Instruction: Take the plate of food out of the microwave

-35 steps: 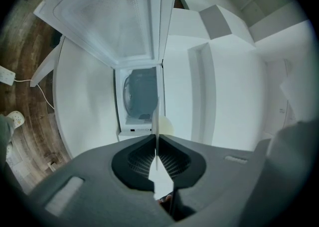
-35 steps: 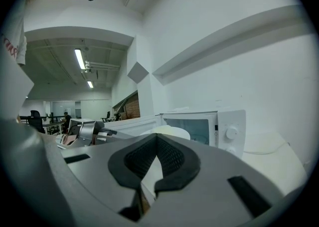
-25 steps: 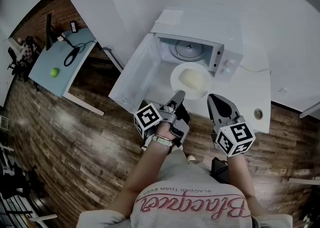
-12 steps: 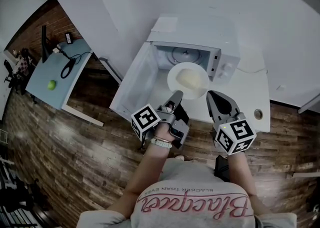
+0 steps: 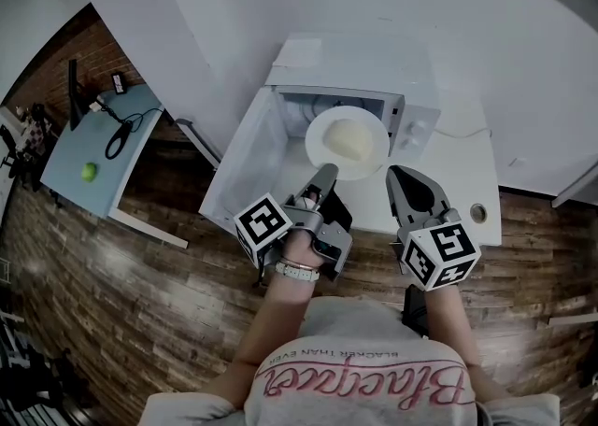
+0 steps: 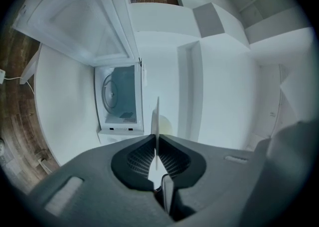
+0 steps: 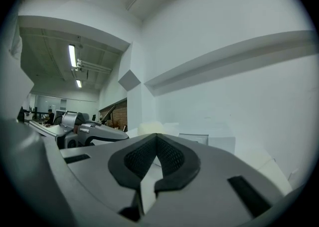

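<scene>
At far left a green ball [image 5: 89, 171] sits on a side table [image 5: 65, 149]. The microwave [image 5: 350, 64] stands on the white tabletop [image 5: 467, 172], its door [image 5: 250, 149] swung wide to the left. The left gripper [image 5: 326, 172] is clamped on the near rim of the plate [image 5: 314, 147], which carries pale food [image 5: 348, 141] and hangs level at the oven's open mouth. The right gripper [image 5: 404, 177] hovers just beside the plate, jaws pressed together with nothing between them.

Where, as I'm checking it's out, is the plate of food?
In the head view, the plate of food hangs at centre before the open microwave, its near rim clamped in the left gripper.
</scene>
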{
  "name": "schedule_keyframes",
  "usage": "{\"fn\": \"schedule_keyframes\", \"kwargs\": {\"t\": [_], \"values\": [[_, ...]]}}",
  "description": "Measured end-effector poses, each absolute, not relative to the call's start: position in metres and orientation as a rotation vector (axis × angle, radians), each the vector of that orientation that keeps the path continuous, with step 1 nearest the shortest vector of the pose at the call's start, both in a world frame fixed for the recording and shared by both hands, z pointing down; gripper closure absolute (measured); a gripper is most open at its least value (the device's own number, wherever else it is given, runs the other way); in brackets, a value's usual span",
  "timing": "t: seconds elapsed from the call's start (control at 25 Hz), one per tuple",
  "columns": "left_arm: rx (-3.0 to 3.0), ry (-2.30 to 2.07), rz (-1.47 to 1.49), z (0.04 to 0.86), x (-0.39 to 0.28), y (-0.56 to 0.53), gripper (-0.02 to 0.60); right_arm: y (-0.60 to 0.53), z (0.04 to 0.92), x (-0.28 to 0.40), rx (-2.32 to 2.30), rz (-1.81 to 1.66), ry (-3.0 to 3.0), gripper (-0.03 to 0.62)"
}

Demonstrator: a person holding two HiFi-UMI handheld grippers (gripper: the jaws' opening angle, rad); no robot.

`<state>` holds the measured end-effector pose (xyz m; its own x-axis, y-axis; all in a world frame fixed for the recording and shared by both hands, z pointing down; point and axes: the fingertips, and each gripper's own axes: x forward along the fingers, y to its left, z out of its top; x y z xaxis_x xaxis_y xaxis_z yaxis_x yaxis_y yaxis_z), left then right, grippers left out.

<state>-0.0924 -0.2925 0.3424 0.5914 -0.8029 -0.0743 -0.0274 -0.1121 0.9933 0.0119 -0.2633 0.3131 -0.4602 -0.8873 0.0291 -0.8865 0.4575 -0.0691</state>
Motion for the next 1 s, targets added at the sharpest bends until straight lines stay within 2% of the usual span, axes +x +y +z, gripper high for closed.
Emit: {"fn": "schedule_keyframes", "kwargs": {"t": [1.0], "values": [[1.619, -0.682, -0.81, 0.317, -0.087, -0.289, 0.563, -0.253, 0.285, 0.015, -1.661, 0.015, 2.607, 0.583]]}}
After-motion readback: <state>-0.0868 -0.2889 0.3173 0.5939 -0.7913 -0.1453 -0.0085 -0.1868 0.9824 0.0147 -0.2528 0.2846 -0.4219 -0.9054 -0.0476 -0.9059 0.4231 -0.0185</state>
